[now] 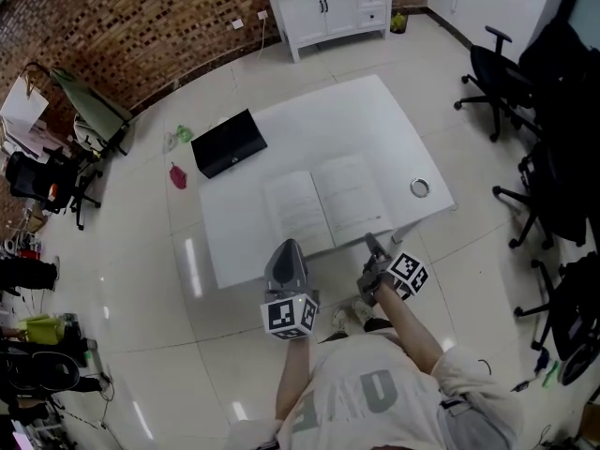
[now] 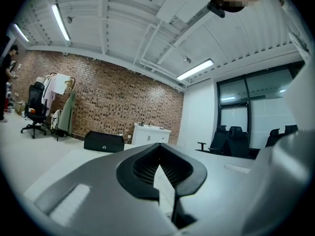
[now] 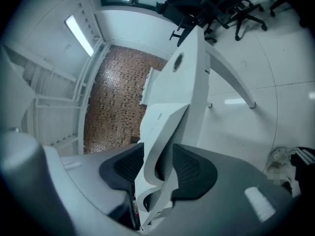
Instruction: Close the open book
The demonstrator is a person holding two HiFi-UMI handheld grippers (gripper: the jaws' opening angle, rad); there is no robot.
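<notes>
Book [image 1: 323, 202]: flat rect. white pp.

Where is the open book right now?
In the head view, the open book lies at the white table's near edge, black case to its left, small ring to its right.

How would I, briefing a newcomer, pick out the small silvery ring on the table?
On the white rectangular table in mid-floor, an open white-paged book lies at the near edge. Right of the book, by the table's corner, sits the small silvery ring: the only round, shiny thing there, unlike the black rectangular box far left.
</notes>
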